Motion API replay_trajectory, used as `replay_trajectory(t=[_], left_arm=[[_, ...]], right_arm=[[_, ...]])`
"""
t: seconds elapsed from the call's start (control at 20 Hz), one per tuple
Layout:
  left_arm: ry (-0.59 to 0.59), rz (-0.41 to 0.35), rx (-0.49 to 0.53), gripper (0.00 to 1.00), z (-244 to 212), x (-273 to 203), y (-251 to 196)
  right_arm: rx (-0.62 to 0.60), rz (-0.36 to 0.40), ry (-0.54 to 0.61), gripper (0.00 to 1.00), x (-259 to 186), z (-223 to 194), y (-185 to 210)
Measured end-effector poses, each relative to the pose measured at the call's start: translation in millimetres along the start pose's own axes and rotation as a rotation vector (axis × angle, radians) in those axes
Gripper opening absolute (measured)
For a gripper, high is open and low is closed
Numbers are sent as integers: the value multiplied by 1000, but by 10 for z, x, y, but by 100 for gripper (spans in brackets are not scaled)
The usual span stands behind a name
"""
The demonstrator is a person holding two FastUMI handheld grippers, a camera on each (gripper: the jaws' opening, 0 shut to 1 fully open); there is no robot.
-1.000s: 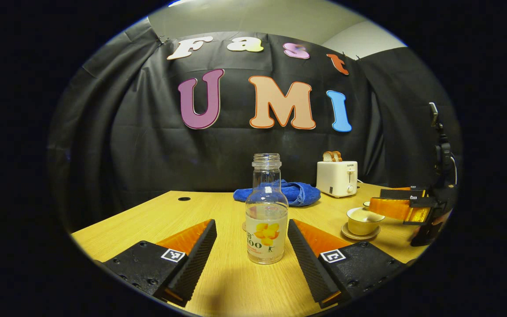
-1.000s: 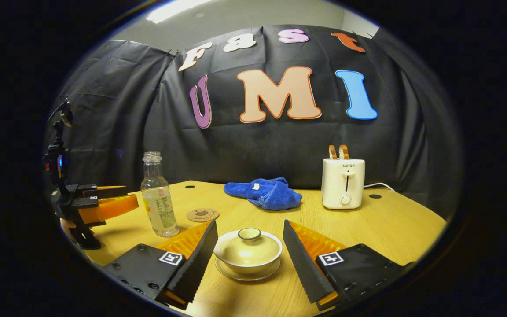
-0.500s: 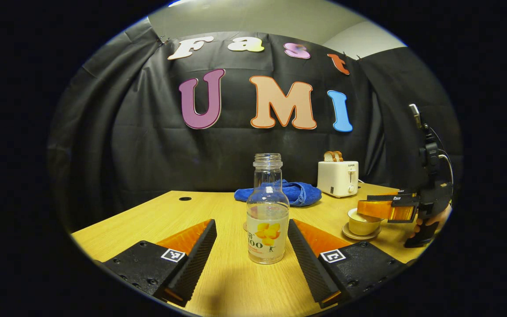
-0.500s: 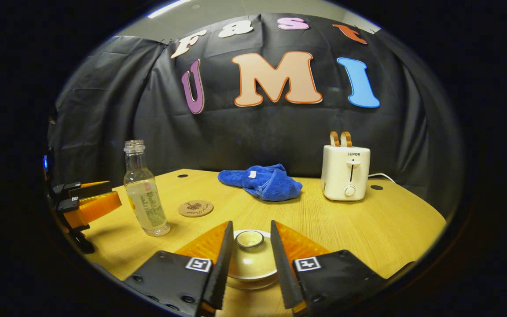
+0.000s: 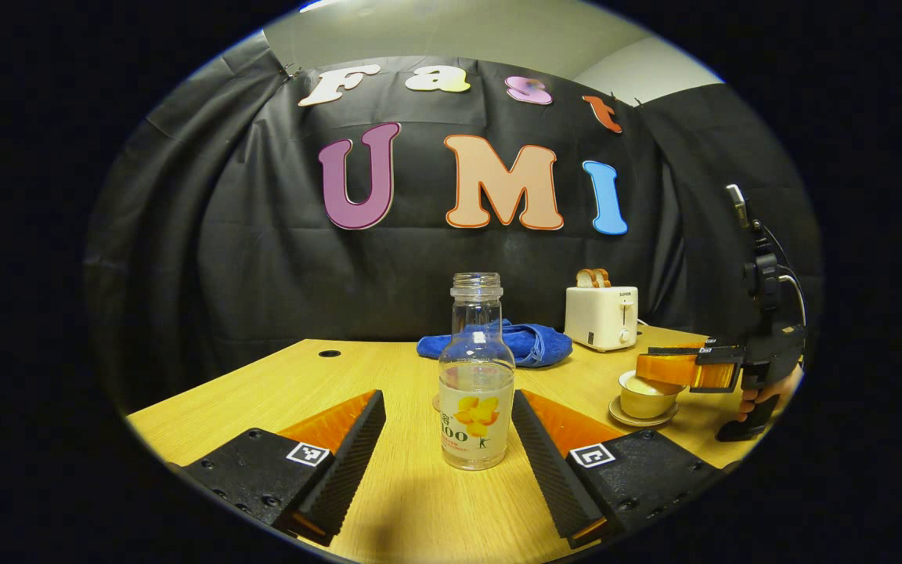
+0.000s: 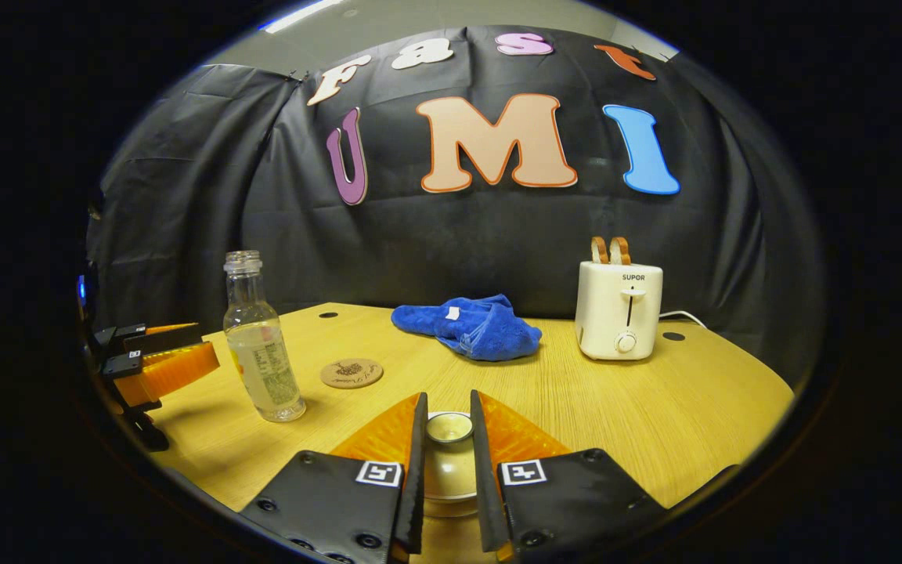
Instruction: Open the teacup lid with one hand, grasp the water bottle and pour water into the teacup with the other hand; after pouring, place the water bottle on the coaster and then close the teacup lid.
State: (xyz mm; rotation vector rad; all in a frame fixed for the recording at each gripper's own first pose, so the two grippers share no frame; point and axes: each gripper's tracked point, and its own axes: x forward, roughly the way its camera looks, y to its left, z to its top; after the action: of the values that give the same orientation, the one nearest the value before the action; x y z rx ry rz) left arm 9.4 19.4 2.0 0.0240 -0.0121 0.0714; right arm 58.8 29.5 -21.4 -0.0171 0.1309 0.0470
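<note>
A clear, uncapped water bottle [image 5: 476,392] with a little water stands upright on the table between the wide-apart fingers of my left gripper [image 5: 447,401], which is open and not touching it. The same bottle [image 6: 263,352] and left gripper [image 6: 161,364] show at the left of the right gripper view. My right gripper [image 6: 446,399] has its fingers drawn in against the knob of the teacup lid [image 6: 449,427]. The lid sits on the cream teacup [image 5: 643,395], which rests on a saucer. A round cork coaster [image 6: 351,373] lies just right of the bottle.
A blue towel [image 6: 470,329] is bunched at the back middle of the wooden table [image 6: 654,407]. A white toaster [image 6: 619,309] with bread slices stands at the back right, its cord trailing behind. A hand [image 5: 764,392] holds the right gripper at the table's right edge.
The right gripper came down over the teacup and its fingers narrowed from wide apart to pressing on the lid knob. The left gripper and bottle stayed put.
</note>
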Motion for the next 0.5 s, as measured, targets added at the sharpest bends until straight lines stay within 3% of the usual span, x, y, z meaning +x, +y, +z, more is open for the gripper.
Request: replay_trajectory(t=[0.3, 0.5], left_arm=[[0, -16, 0, 95, 1, 3, -28], [1, -36, 0, 95, 0, 32, -75]], right_arm=[[15, -30, -93, 32, -123, 119, -108], [17, -107, -123, 32, -213, 153, -347]])
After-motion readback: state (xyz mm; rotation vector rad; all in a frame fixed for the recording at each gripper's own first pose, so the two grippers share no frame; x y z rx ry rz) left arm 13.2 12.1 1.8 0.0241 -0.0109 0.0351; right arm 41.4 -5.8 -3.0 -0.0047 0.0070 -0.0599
